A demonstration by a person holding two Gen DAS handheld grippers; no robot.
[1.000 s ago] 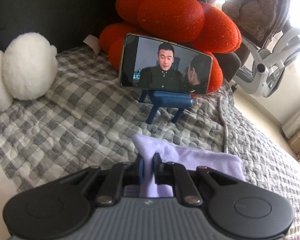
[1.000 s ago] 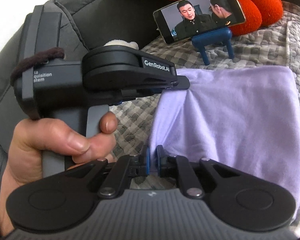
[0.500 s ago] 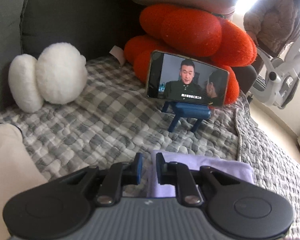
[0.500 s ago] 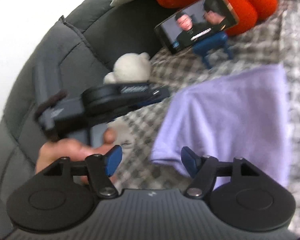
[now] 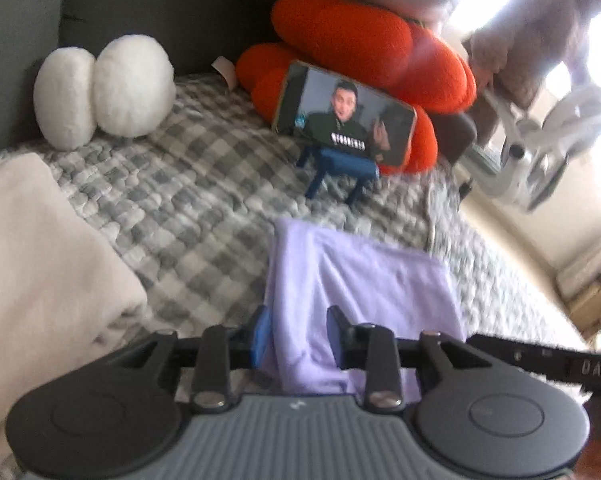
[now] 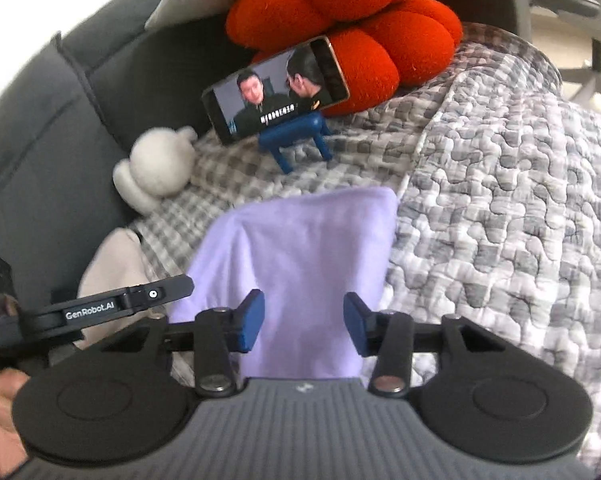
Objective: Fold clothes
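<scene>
Lilac garment [image 6: 300, 248] lies folded on the checked quilt [image 6: 500, 200], spread out ahead of both your tongs. Your left tongs [image 5: 298, 334] have just been opening; their pads stand apart with the cloth's near edge between them, gripping nothing. Your right tongs [image 6: 304, 322] have just been narrowing, yet still gape over the cloth, released. Beyond the garment, a phone [image 6: 276, 90] sits on a blue stand [image 6: 296, 136].

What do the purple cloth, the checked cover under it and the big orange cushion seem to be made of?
Purple cloth: soft matte knit, probably cotton jersey; it drapes in smooth folds. Checked cover: quilted fabric, puffy between the stitching lines. Orange cushion: fuzzy plush, stuffed; stray fibres show along its edges.
</scene>
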